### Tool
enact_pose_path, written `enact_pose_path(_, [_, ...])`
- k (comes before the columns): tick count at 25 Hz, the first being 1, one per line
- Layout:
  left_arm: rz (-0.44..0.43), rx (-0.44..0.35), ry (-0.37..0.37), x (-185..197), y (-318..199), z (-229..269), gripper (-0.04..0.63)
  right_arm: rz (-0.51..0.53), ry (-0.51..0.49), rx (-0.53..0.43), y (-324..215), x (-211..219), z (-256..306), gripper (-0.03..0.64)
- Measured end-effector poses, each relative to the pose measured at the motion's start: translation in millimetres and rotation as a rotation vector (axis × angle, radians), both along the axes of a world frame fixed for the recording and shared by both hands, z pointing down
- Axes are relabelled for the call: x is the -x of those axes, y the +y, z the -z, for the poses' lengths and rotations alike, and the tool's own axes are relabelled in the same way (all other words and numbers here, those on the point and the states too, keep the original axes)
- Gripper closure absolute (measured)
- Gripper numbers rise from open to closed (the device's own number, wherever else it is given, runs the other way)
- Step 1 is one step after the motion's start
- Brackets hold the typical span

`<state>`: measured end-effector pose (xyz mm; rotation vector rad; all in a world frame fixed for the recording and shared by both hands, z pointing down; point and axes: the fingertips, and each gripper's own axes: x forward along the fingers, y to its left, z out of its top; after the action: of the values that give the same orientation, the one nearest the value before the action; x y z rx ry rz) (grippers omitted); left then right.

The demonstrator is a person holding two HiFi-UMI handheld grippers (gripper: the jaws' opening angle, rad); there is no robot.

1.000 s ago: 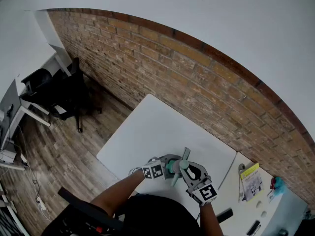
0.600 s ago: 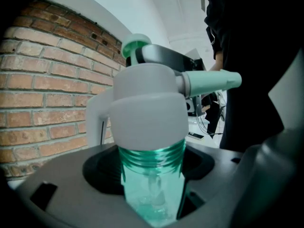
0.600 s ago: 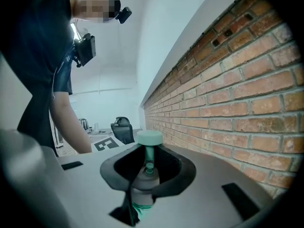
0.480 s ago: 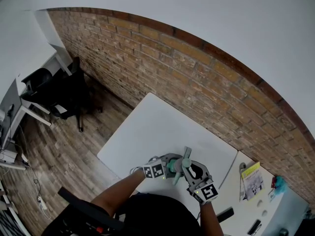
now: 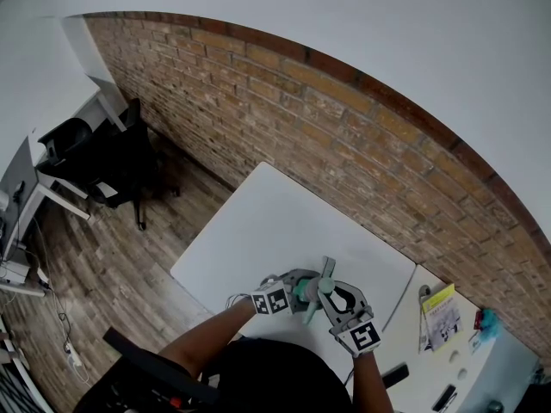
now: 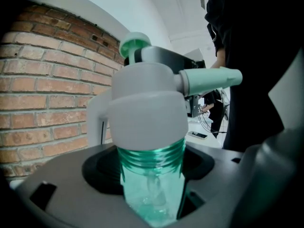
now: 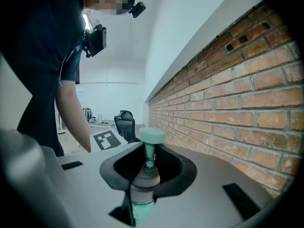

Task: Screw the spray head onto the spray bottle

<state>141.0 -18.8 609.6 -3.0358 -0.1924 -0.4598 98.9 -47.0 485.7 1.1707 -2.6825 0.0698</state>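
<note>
Green translucent plastic fills the span between the fingers of the left gripper [image 6: 151,175], which are clamped on the spray bottle [image 6: 142,198] just under its neck. The grey-white spray head [image 6: 145,108] sits directly above those fingers. The fingers of the right gripper [image 7: 147,175] are closed narrowly around the head's collar, and a green knob [image 7: 151,136] rises just beyond them. A band of threads [image 6: 151,153] shows between the collar and the left fingers, so the head looks only partly screwed down. The risk from here is cross-threading, should the head tip off the bottle's axis as it is twisted. The collar could also slip in the right fingers' narrow hold, or the smooth bottle could turn along with it inside the left fingers, and the joint would then stay loose. The nozzle [image 6: 209,80] juts out to the side above the left fingers and could catch on them. The bottle's lower body is cut off below both pairs of fingers. In the head view both tools are small over the white bench [image 5: 275,222], and whether the bottle rests on it cannot be told.
</note>
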Motion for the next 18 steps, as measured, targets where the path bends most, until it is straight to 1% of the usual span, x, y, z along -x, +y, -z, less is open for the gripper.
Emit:
enact_pose_path(5, [0.005, 0.003, 0.022, -3.1, -1.7, 6.7, 0.272, 0.038, 0.057, -0.034, 7.3, 6.1, -2.9, 0.549])
enact_pose_path(9, [0.016, -0.005, 0.029, -4.3, -1.6, 6.9, 0.272, -0.008, -0.016, -0.019, 6.6, -0.5, -4.1, 0.549])
enact_pose_path(13, [0.014, -0.004, 0.027, -1.9, -2.3, 6.6, 0.273, -0.016, -0.035, 0.014, 3.4, 2.1, -5.3, 0.549])
enact_pose_path(18, [0.022, -0.014, 0.027, -2.7, -1.5, 7.0, 0.272, -0.025, -0.063, 0.013, 4.9, -0.6, -4.9, 0.549])
